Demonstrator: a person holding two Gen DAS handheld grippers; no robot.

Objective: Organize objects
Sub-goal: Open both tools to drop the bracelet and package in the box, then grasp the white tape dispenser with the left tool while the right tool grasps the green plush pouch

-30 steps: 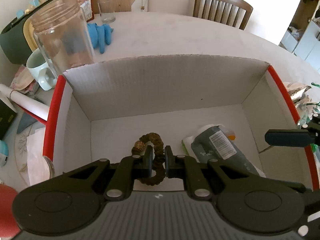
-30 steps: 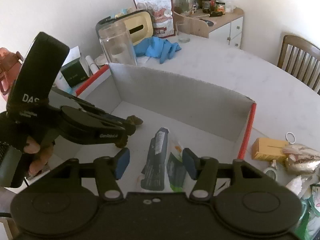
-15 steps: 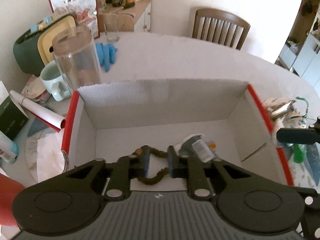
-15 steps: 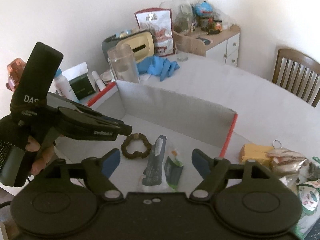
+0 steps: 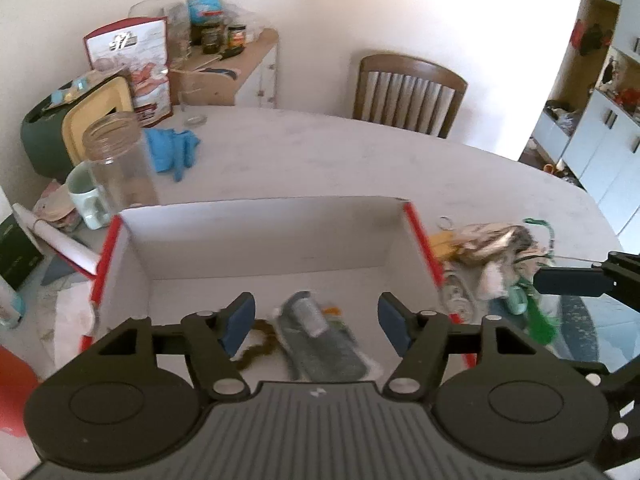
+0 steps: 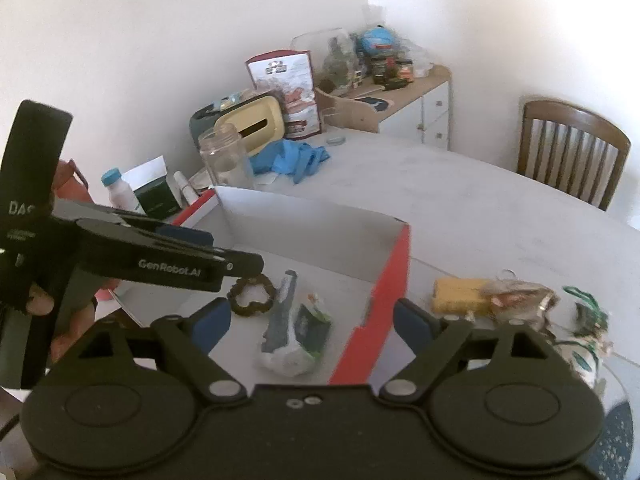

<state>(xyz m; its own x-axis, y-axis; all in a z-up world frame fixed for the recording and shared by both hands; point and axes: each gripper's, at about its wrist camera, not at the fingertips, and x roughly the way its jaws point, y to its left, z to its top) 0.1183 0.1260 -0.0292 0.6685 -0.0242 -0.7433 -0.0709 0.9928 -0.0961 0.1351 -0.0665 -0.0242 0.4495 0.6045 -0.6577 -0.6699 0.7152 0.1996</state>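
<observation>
A white cardboard box [image 5: 260,240] with red edges [image 6: 392,272] stands on the table. In it lie a brown bead bracelet [image 6: 253,295] [image 5: 260,344] and a grey pouch [image 5: 320,340] [image 6: 282,316] beside a green-and-white packet [image 6: 310,322]. My left gripper [image 5: 316,320] is open and empty, raised above the box's near side. My right gripper [image 6: 314,320] is open and empty above the box's right edge. A heap of small items [image 6: 508,296] [image 5: 492,248], with a yellow block [image 6: 456,294], lies right of the box.
A clear glass jar [image 5: 120,160], a mint mug [image 5: 86,196], blue gloves [image 5: 172,148] and a green-and-yellow case [image 6: 244,124] stand behind the box at left. A wooden chair [image 5: 408,92] stands beyond the table [image 5: 320,152]. A cluttered sideboard [image 6: 384,100] stands by the wall.
My left gripper has let go of the bracelet, opened wide and lifted back out of the box. My right gripper has opened wider and drawn back to the right.
</observation>
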